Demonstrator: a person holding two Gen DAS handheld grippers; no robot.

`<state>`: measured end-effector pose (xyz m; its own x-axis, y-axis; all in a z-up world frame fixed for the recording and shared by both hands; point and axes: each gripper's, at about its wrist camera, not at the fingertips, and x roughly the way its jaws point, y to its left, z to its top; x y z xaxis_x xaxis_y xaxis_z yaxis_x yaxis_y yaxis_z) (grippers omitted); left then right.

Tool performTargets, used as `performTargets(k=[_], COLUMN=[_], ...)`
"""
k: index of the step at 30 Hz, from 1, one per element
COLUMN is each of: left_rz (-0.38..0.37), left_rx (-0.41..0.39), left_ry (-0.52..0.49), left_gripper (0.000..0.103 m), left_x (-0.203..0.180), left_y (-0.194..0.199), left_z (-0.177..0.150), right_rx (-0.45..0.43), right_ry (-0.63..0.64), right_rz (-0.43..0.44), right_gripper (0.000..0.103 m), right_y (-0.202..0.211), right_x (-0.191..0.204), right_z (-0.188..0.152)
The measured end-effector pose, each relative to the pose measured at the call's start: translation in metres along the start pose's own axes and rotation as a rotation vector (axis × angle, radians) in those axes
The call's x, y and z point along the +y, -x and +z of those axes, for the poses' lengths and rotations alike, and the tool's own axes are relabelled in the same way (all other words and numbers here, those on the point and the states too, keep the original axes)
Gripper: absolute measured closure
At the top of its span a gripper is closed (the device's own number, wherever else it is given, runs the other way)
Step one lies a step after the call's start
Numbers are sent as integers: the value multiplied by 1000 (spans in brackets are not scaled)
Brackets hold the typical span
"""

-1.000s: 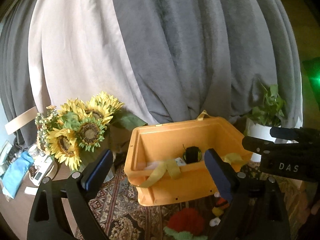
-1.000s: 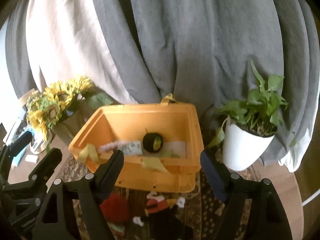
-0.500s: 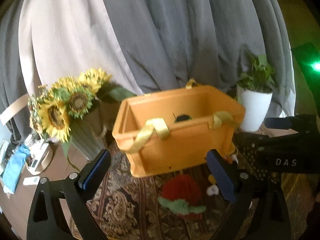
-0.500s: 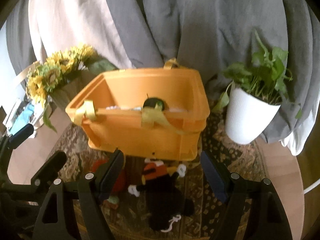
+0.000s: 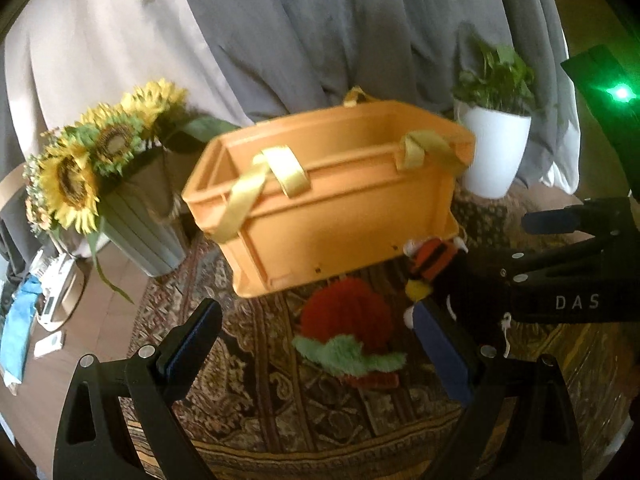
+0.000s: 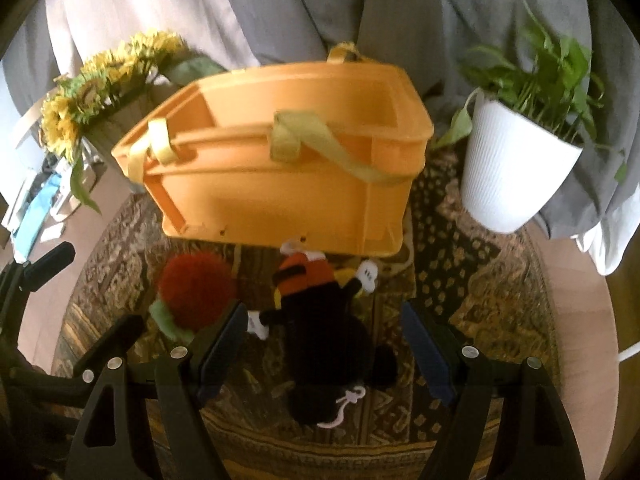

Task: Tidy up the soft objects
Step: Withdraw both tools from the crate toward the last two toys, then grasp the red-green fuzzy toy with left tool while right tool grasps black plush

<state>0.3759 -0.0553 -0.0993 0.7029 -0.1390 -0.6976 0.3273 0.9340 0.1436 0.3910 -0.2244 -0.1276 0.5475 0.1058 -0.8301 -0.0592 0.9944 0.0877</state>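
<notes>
Toys lay on the patterned rug (image 6: 460,264) in front of the orange bin (image 6: 280,176): red plush (image 5: 344,314) with green trim, black plush (image 6: 324,332) with orange stripes beside it. Left gripper (image 5: 316,344) hung over the red one, jaws spread, nothing held. Right gripper (image 6: 324,350) straddled the black one, jaws apart, not pressing. Sunflowers (image 5: 76,172) left, potted plant (image 6: 520,160) right.

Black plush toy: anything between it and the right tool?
Nothing visible. The black plush toy lies on the rug, framed by the open right tool, with no object over it. The red plush sits off to its left, beside the orange bin.
</notes>
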Motion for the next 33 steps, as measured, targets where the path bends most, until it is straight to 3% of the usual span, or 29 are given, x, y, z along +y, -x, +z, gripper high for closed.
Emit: performTargets(k=[14,26,33], left_rz=[-63,-96,-107], left_rx=[147,210,222], left_ry=[-12,11,20], left_gripper=[5,6,19], left_x=[-5,-3,-3], left_y=[-42,-76,-90], left_z=[-17,-24,-24], right_rx=[142,181,169], right_ry=[4,-14,-10], right_rz=[12,31,47], right_gripper=[24,24,24], right_y=[-47,-74,-80], right_x=[-3,-7,-6], right_z=[-5,-2,0])
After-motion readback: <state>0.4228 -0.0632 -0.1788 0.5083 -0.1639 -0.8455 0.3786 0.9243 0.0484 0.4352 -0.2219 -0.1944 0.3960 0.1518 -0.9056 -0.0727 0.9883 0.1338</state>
